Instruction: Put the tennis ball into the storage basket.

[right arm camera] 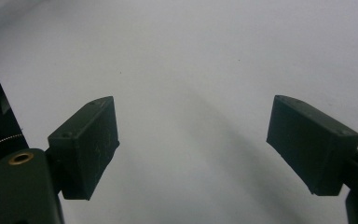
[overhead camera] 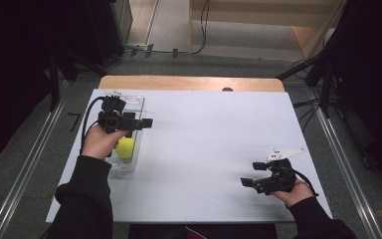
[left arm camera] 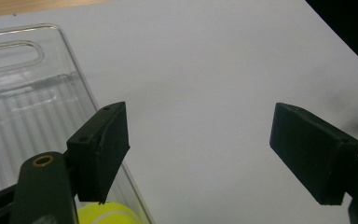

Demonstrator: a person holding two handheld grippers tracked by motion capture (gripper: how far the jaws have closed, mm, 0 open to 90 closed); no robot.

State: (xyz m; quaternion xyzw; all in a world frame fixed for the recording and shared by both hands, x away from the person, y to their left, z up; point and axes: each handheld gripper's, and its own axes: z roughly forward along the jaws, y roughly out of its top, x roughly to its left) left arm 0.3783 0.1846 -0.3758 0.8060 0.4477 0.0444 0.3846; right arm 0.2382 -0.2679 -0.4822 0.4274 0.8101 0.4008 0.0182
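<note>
A yellow tennis ball (overhead camera: 125, 148) lies in a clear plastic tray (overhead camera: 122, 168) on the left side of the white table (overhead camera: 204, 139). My left gripper (overhead camera: 147, 122) hovers over the tray's right wall, pointing right, above and just beyond the ball. In the left gripper view its jaws (left arm camera: 198, 126) stand open with nothing between them; the ball (left arm camera: 109, 214) peeks out below the left jaw and the tray (left arm camera: 23, 107) lies to the left. My right gripper (overhead camera: 252, 174) rests near the front right of the table, open and holding nothing (right arm camera: 193, 126).
The far edge of the table shows a wooden strip (overhead camera: 189, 82). Metal floor rails (overhead camera: 27, 169) run along both sides of the table. Dark equipment and cables stand at the back left and right.
</note>
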